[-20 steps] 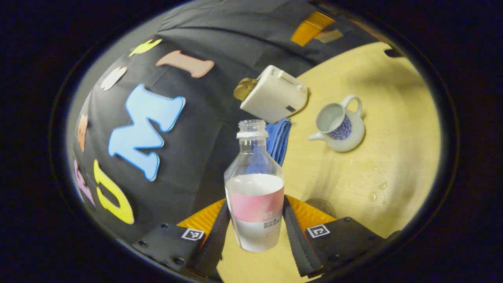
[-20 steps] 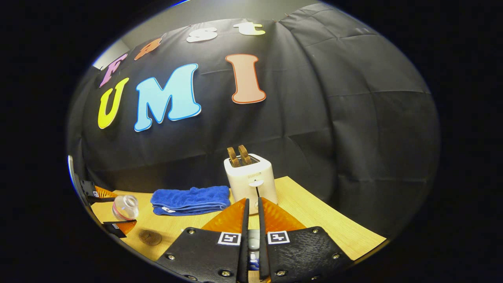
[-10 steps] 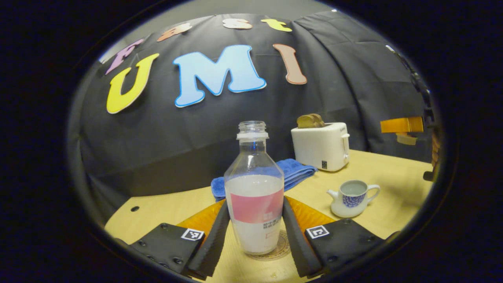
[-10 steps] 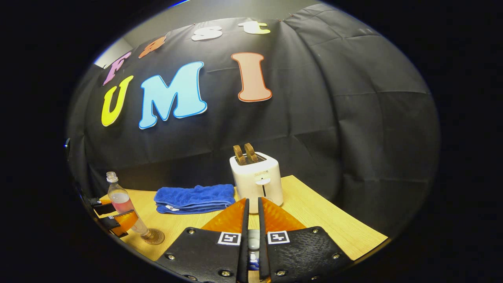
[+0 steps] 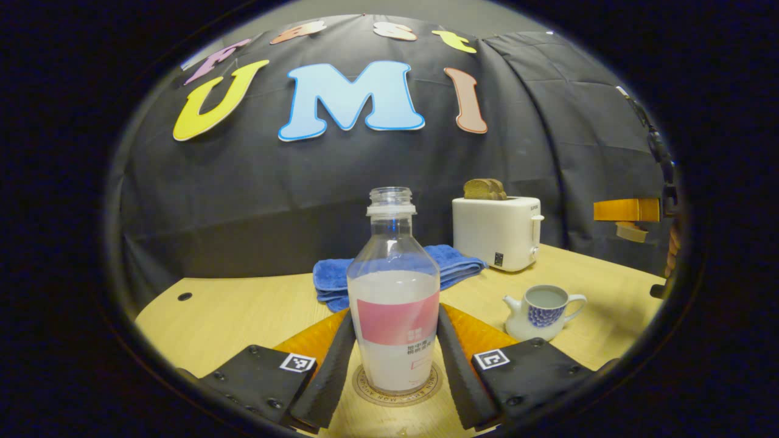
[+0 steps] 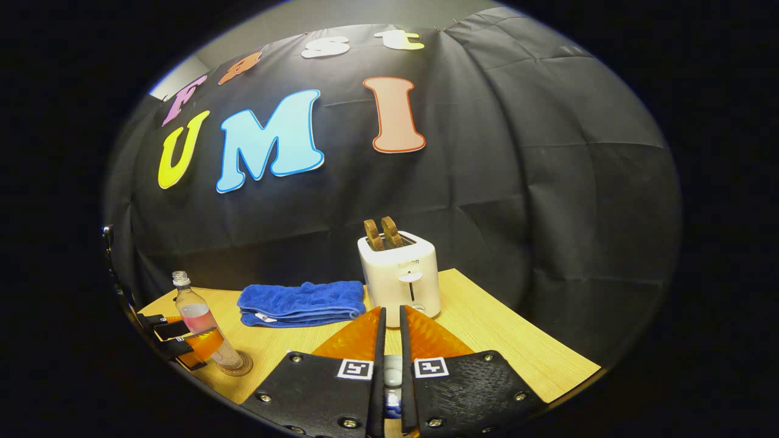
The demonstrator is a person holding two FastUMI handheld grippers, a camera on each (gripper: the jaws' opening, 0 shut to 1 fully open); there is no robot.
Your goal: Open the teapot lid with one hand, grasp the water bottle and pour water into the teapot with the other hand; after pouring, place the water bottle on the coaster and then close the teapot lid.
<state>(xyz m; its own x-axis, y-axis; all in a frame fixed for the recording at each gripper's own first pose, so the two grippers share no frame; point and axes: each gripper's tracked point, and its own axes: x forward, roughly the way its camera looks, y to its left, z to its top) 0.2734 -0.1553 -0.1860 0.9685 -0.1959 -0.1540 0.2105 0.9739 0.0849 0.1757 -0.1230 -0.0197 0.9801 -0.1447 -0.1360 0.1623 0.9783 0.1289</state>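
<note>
Left gripper view: uncapped clear water bottle (image 5: 394, 292) with a pink label, about half full, standing upright on a round brown coaster (image 5: 397, 384) on the pale wooden bench (image 5: 237, 313). Left gripper (image 5: 392, 359) closed around the bottle's lower body, one finger pressed against each side. Behind the bottle, a folded blue towel (image 5: 453, 267); to its right, a white toaster (image 5: 496, 232) with two slices of brown bread (image 5: 485, 188) sticking up from the slots. Nearer and further right, a small white teapot (image 5: 541, 311) with a blue pattern, lid off, opening showing, spout to the left and handle to the right, well apart from the bottle. At the far right edge, raised above the bench, the other gripper (image 5: 630, 216) holding a pale lid-like piece.

Right gripper view: right gripper (image 6: 389, 365) at the bottom, fingers drawn close together with only a narrow slit between them, clamped on the small pale teapot lid (image 6: 392, 372) seen in that slit. Beyond, the toaster (image 6: 400, 280) with bread (image 6: 382, 233), the blue towel (image 6: 301, 302) to its left, and at far left the bottle (image 6: 201, 322) on the coaster (image 6: 236, 367), gripped by the left gripper (image 6: 182, 340)
</note>
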